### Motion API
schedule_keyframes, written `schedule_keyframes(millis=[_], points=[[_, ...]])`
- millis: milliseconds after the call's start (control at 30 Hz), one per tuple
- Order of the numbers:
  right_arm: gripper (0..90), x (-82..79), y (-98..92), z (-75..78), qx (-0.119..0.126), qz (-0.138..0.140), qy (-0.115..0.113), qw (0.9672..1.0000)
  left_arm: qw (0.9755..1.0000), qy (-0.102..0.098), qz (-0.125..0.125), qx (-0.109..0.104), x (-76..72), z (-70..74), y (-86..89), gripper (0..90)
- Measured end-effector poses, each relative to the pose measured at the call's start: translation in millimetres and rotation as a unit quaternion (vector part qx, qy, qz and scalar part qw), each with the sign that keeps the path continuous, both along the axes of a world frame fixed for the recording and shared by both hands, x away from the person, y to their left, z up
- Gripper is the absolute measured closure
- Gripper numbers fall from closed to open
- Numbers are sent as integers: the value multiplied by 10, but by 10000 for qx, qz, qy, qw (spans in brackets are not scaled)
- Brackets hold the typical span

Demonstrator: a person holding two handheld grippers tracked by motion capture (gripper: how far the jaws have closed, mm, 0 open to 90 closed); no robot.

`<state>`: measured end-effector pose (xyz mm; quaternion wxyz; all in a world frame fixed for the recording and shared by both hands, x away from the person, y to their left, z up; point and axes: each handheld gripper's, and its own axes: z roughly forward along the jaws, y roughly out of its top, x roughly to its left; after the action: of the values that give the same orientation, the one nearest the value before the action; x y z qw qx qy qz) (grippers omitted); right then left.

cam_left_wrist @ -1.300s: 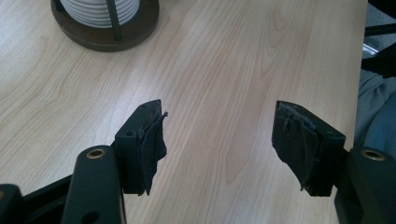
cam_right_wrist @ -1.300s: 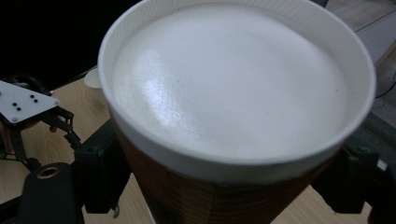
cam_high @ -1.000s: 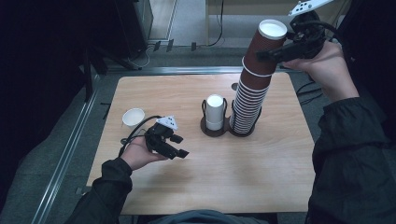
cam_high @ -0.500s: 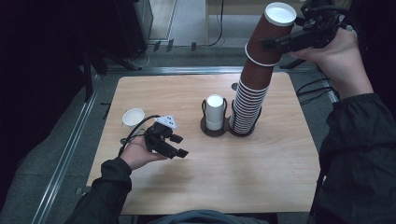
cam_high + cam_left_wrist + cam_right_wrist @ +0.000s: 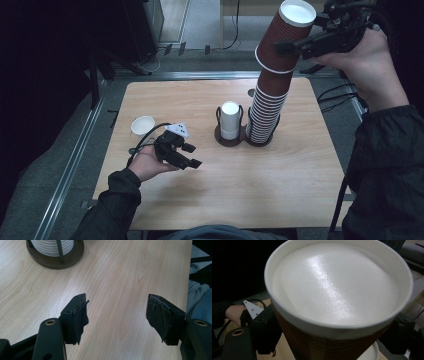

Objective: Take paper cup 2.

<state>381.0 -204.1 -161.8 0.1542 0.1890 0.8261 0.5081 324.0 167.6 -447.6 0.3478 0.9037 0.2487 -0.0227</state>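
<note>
Right gripper clamps the top brown cup, apparently free of the stack; placing it remains. Left gripper idles, gaping empty above the counter.

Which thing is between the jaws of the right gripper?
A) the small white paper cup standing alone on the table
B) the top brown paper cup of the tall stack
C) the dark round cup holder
B: the right gripper clamps the top brown paper cup of the tall stack.

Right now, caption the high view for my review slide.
Right gripper lifts a brown cup off the tall stack; left gripper idles.
</note>
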Motion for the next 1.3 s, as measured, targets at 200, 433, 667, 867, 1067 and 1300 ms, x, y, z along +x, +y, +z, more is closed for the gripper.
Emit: schedule_keyframes(millis=[200,433,667,867,1067,1300], points=[[174,-117,125,-111,-17,305,88,9995,10000,-7,20,-2,0,-1,2,329],[174,-222,219,-278,-99,485,188,9986,9999,99,31,-85,7,26,19,327],[173,-298,255,-502,-151,607,291,9976,9997,186,52,-166,12,59,29,288],[173,-352,269,-643,-170,685,349,9969,9995,198,57,-226,6,64,15,226],[172,-422,307,-864,-195,808,404,9957,9998,110,2,-186,-13,67,-19,228],[173,-471,336,-1216,-300,892,599,9938,9996,34,-34,-287,-26,82,-15,226]])
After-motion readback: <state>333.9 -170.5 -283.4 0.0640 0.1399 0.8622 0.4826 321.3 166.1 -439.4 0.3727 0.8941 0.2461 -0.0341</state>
